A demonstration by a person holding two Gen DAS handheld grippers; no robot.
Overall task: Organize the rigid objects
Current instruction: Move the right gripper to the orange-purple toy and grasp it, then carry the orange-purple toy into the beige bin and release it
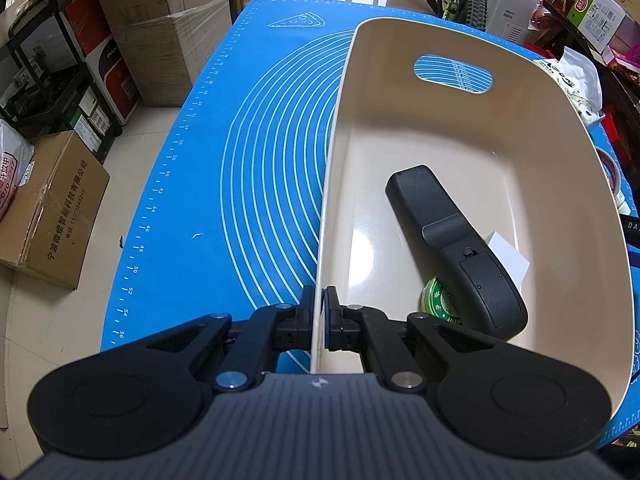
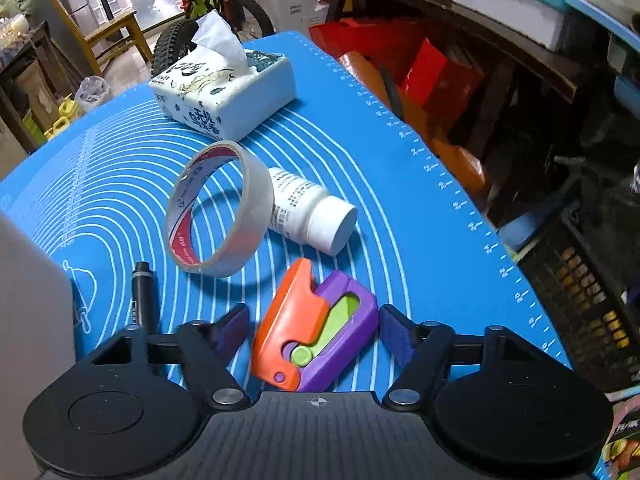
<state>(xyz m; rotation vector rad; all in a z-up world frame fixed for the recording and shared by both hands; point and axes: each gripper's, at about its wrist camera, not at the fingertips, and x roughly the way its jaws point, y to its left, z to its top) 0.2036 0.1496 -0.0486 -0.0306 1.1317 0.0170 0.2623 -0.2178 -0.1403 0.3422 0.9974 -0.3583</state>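
The bin is pinched at its wall by the left gripper; a remote, a round tin and perhaps a card are stowed inside. The toy cutter is straddled by the right gripper, jaws wide. Tape, bottle and pen are left on the mat.

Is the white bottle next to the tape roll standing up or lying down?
Lying down. The white bottle rests on its side on the blue mat, its flat cap end toward the camera, behind the tape roll.
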